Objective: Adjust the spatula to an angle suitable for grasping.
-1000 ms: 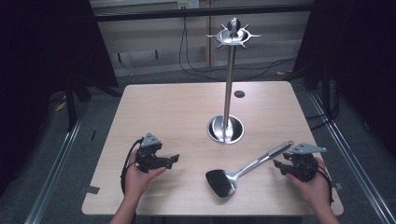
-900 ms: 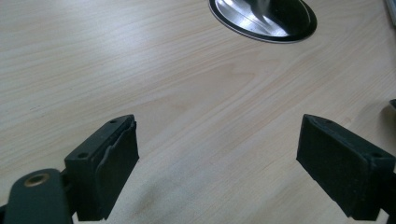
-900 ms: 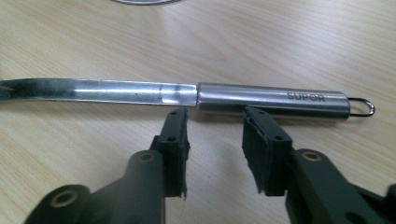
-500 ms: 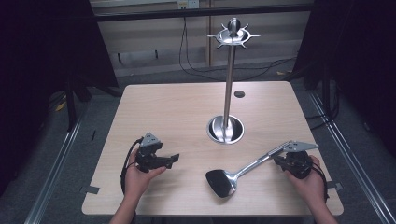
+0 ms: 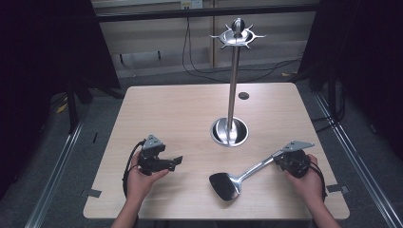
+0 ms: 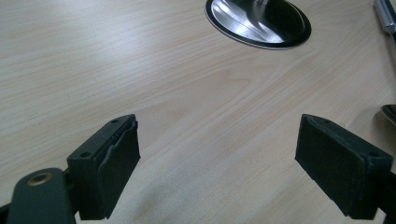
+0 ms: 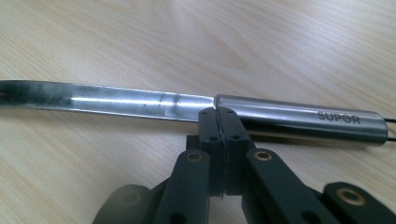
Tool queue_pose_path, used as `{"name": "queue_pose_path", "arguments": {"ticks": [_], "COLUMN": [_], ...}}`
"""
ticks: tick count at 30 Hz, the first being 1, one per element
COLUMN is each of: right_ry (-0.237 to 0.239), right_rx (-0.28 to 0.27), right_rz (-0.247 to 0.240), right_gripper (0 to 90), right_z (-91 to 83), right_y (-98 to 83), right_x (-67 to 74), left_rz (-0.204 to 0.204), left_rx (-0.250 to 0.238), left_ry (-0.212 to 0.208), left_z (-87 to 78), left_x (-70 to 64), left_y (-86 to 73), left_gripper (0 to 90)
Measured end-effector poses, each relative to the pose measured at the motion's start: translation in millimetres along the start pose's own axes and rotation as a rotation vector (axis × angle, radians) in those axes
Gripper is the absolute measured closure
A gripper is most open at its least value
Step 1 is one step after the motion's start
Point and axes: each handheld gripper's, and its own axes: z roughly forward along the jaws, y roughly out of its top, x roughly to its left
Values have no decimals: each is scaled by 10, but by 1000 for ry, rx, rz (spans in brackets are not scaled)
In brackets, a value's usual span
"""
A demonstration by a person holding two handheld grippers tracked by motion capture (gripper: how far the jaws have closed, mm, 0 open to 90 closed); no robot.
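A steel spatula (image 5: 237, 178) lies on the wooden table (image 5: 180, 114), its black head toward the front and its handle running back to the right. My right gripper (image 5: 278, 160) sits at the handle's end. In the right gripper view its jaws (image 7: 219, 125) are shut pad to pad with nothing between them, their tips against the side of the handle (image 7: 299, 119) marked SUPOR. My left gripper (image 5: 177, 162) rests at the front left, held in a hand. It stands wide open (image 6: 224, 163) over bare wood.
A tall steel utensil stand (image 5: 233, 71) with a round base (image 5: 229, 131) rises in the middle of the table, hooks at its top. Its base (image 6: 259, 21) lies ahead of the left gripper. A small dark hole (image 5: 243, 95) marks the table behind it.
My right gripper has moved left and slightly forward, up against the spatula's handle end. The left gripper and the spatula have stayed where they were.
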Motion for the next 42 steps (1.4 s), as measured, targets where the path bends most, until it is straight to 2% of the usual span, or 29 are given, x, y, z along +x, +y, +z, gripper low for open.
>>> {"name": "queue_pose_path", "arguments": {"ticks": [2,3,15,16,17,29,32,42], "right_ry": [-1,-5,-5,0,-3,-1,9,18], "right_rx": [-1,4,-6,-6,-5,1,0,0], "right_rz": [-5,1,3,-1,-1,-8,25,74], "right_gripper": [897,897,895,895,895,891,885,872], "right_z": [22,29,87,90,98,205,250,349], "right_y": [28,35,123,134,146,304,351,455], "right_x": [-1,7,18,11,13,7,2,-17], "left_rz": [0,-12,-11,6,-4,-3,-5,-9], "left_rx": [0,-8,-10,3,-2,-7,-2,-9], "left_ry": [0,0,0,-4,-3,-1,0,-9], "left_z": [-3,2,1,-5,1,7,4,19], "left_x": [1,-8,-5,7,-1,3,7,-5], "left_y": [1,1,5,8,6,10,12,16], "left_gripper": [136,136,137,137,137,137,138,138]}}
